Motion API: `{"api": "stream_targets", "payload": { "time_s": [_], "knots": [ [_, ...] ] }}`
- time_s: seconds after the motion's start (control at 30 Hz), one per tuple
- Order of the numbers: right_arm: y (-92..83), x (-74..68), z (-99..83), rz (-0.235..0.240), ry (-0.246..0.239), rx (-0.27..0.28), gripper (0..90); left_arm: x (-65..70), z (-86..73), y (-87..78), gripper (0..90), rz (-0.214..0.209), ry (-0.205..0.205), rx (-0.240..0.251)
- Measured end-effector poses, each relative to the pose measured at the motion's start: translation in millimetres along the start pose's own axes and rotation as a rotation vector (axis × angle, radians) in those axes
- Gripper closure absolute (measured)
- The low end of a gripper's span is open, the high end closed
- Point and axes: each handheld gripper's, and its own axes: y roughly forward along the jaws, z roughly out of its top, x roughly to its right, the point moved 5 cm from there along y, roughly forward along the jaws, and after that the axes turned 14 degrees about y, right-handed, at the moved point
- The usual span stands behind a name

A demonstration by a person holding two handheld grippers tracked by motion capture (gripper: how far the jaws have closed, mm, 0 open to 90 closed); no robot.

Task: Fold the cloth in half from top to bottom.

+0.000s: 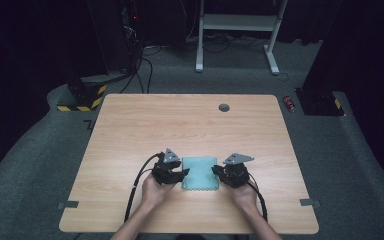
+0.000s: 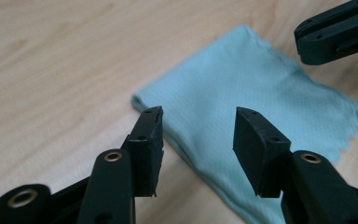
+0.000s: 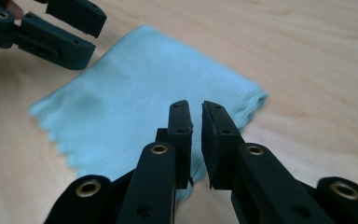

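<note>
so the folded teal cloth (image 1: 199,173) lies flat on the table (image 1: 130,130), near edge, between both tools. left hand-held gripper (image 1: 178,174) at its 9 o'clock, jaws apart over the edge; right hand-held gripper (image 1: 217,173) at 3 o'clock, jaws nearly together, gripping nothing.

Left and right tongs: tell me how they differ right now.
The left tongs stand wide apart, the cloth's folded edge showing between them; the right tongs are nearly closed, a thin gap left. Left sits at the cloth's left side, right at its right. Both are black and hand-held.
</note>
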Motion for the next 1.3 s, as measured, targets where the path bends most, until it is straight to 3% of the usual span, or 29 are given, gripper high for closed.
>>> {"api": "stream_targets", "payload": {
  "time_s": [0.2, 0.37, 0.5, 0.6, 0.7, 0.93, 1.17, 1.3],
  "knots": [
    [13.8, 8.8, 20.1, -0.024, 0.047, 0.010, 82.3, -17.9, 9.0, 14.7, 52.5, 0.042, -0.061, 0.017],
    [30.1, 12.3, 27.6, -0.035, 0.075, -0.008, 82.3, -28.2, 7.0, 32.5, 52.5, 0.074, -0.080, -0.046],
    [40.3, 19.1, 28.7, -0.058, 0.083, -0.029, 82.3, -33.0, 5.3, 38.3, 52.7, 0.109, -0.064, -0.077],
    [41.8, 26.3, 28.0, -0.077, 0.103, -0.038, 81.9, -35.8, 3.2, 38.5, 52.4, 0.105, -0.067, -0.078],
    [38.8, 30.3, 29.3, -0.103, 0.094, -0.039, 78.6, -35.9, 3.6, 38.0, 52.9, 0.103, -0.064, -0.086],
    [40.9, 33.9, 32.4, -0.093, 0.107, -0.053, 68.3, -33.3, 7.6, 39.4, 62.8, 0.053, -0.051, -0.099],
    [43.1, 32.0, 32.1, -0.070, 0.085, -0.081, 86.3, -31.7, 10.1, 40.2, 74.4, 0.008, -0.035, -0.108],
    [42.3, 31.4, 33.1, -0.071, 0.070, -0.077, 88.4, -32.3, 10.9, 40.4, 84.5, -0.015, -0.054, -0.096]
  ]
}}
